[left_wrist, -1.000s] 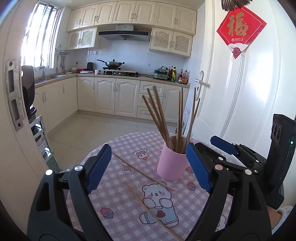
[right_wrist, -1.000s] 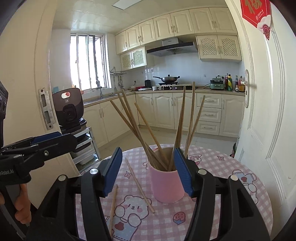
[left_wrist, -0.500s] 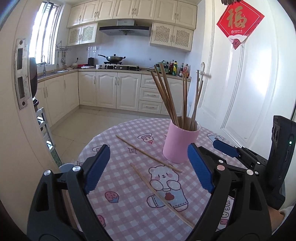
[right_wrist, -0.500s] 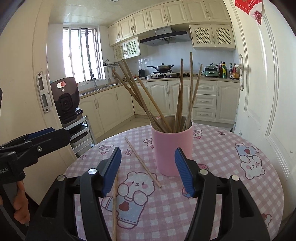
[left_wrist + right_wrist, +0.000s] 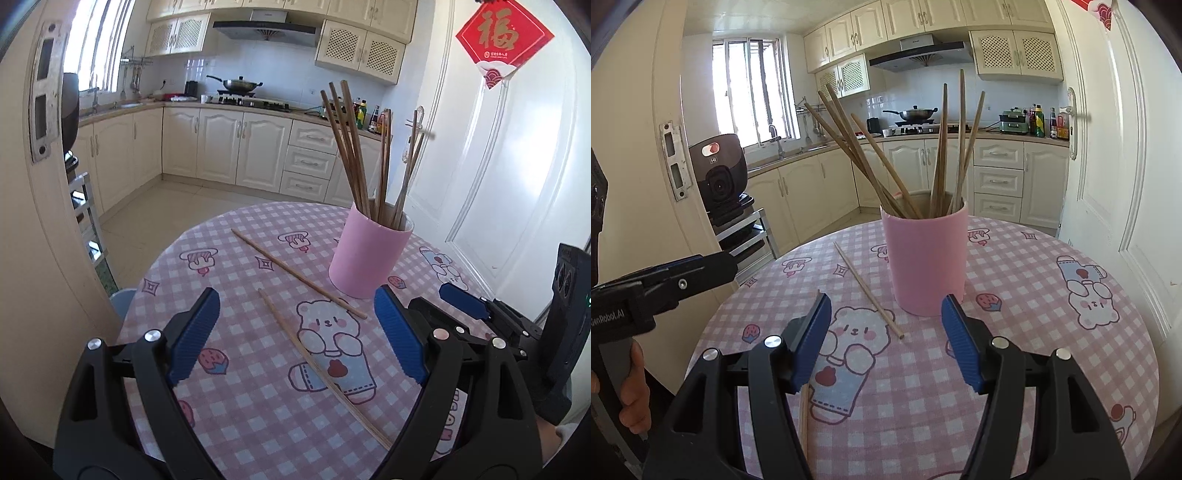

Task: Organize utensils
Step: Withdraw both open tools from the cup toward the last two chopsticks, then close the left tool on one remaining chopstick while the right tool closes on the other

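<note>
A pink cup (image 5: 369, 254) holding several wooden chopsticks (image 5: 349, 147) stands upright on the round pink checked table (image 5: 258, 406); it also shows in the right wrist view (image 5: 927, 258). Two loose chopsticks lie on the cloth: a far one (image 5: 295, 273) left of the cup, and a near one (image 5: 321, 365) across the bear print. The far one shows in the right wrist view (image 5: 868, 290). My left gripper (image 5: 295, 336) is open and empty above the near chopstick. My right gripper (image 5: 886, 343) is open and empty, facing the cup.
The table edge drops to a tiled kitchen floor (image 5: 159, 206). A white door (image 5: 498, 166) stands to the right. A rack with a dark appliance (image 5: 720, 173) is at the left by the door frame. Cabinets (image 5: 240, 144) line the far wall.
Both grippers have tilted downward and drawn back a little, so more tabletop shows. Both stayed open. The cup and loose chopsticks have not moved.
</note>
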Demonstrator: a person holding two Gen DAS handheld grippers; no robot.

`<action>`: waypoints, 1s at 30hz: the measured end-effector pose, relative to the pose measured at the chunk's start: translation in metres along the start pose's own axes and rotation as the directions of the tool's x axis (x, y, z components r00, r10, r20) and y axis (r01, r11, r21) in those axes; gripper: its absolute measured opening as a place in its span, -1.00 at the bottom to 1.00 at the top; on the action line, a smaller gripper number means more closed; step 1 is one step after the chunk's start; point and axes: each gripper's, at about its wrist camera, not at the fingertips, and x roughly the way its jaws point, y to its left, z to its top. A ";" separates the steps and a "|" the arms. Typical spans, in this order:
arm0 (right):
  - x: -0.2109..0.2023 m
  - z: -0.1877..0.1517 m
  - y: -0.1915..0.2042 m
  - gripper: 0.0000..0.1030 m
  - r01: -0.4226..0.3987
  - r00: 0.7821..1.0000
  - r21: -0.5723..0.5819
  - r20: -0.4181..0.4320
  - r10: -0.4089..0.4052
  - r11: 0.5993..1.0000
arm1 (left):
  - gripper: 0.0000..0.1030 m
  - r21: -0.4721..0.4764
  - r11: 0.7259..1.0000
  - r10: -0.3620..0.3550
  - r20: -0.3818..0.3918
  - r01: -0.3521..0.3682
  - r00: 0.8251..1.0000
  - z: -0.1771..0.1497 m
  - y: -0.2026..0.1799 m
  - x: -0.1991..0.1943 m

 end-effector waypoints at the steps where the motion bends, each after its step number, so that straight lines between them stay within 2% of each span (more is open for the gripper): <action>1: 0.001 -0.001 -0.001 0.15 -0.001 1.000 0.001 -0.013 0.001 1.000 | 0.64 -0.017 1.000 -0.023 -0.018 0.023 1.000 0.000 0.002 0.002; 5: 0.005 -0.006 -0.007 0.15 -0.010 0.998 0.007 -0.070 0.010 1.000 | 0.63 -0.081 0.995 -0.057 -0.083 0.050 0.995 -0.001 0.011 0.012; 9: 0.010 -0.011 -0.011 0.15 -0.016 0.994 0.016 -0.110 0.017 1.000 | 0.63 -0.117 0.992 -0.075 -0.179 0.054 0.981 -0.009 0.012 0.029; 12: 0.014 -0.014 -0.014 0.16 -0.021 0.990 0.028 -0.137 0.025 0.999 | 0.63 -0.120 0.992 -0.075 -0.223 0.049 0.972 -0.015 0.005 0.041; 14: 0.015 -0.015 -0.017 0.17 -0.022 0.989 0.029 -0.145 0.026 0.999 | 0.52 -0.120 0.992 -0.062 -0.253 0.033 0.965 -0.017 -0.001 0.049; 19: 0.020 -0.017 -0.022 0.17 -0.027 0.982 0.025 -0.186 0.031 0.999 | 0.05 -0.143 0.990 -0.068 -0.361 0.017 0.930 -0.024 -0.008 0.078; 21: 0.023 -0.017 -0.026 0.18 -0.038 0.979 0.035 -0.199 0.044 0.999 | 0.00 -0.156 0.988 -0.073 -0.377 0.014 0.923 -0.025 -0.010 0.086; 25: 0.031 -0.017 -0.027 0.19 -0.050 0.973 0.026 -0.225 0.055 0.998 | -0.31 -0.128 0.990 -0.005 -0.430 -0.055 0.903 -0.029 -0.012 0.101; 30: 0.046 -0.013 -0.022 0.19 -0.046 0.963 -0.002 -0.266 0.044 0.999 | -0.34 -0.099 0.993 0.013 -0.426 -0.061 0.905 -0.035 -0.014 0.103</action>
